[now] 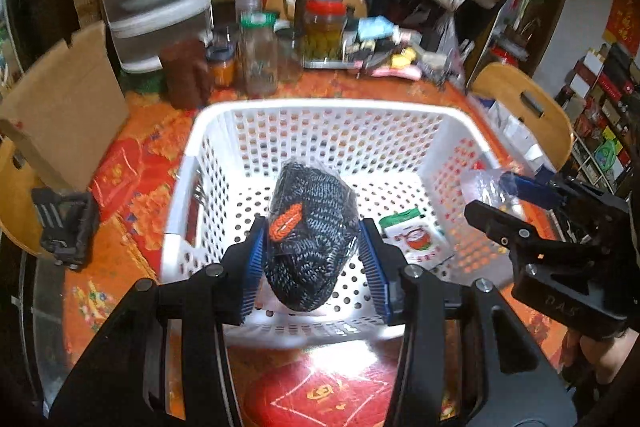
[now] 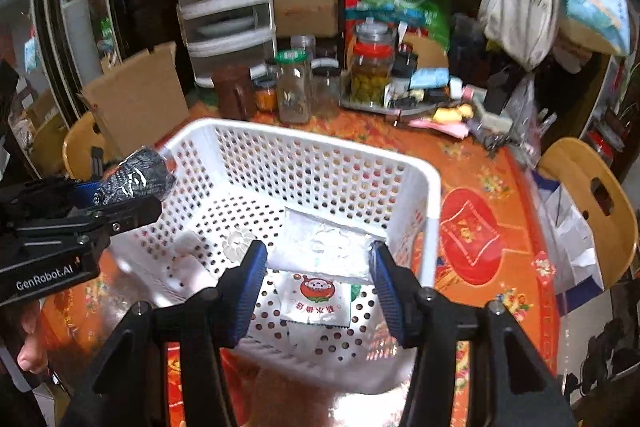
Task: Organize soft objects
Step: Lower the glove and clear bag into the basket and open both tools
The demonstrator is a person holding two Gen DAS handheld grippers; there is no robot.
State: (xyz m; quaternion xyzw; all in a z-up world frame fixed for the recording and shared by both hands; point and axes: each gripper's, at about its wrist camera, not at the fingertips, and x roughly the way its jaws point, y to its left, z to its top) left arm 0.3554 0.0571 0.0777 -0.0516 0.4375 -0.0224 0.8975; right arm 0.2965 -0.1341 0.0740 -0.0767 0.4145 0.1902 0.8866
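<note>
My left gripper [image 1: 313, 253] is shut on a black-and-white knit item in clear wrap with an orange patch [image 1: 310, 227], held above the white perforated basket [image 1: 320, 111]. It also shows at the left of the right wrist view [image 2: 134, 177]. My right gripper [image 2: 318, 281] holds a clear plastic-wrapped white packet [image 2: 324, 247] between its blue pads, over the basket [image 2: 304, 143]. A white packet with a red cartoon print [image 2: 316, 301] lies on the basket floor; it also shows in the left wrist view [image 1: 416, 237].
The basket stands on a round table with an orange-red cloth [image 2: 480, 163]. Jars [image 2: 294, 87] and clutter stand behind it. A cardboard box [image 1: 60, 107] is at the left. Wooden chairs [image 2: 592, 195] stand at the table's sides.
</note>
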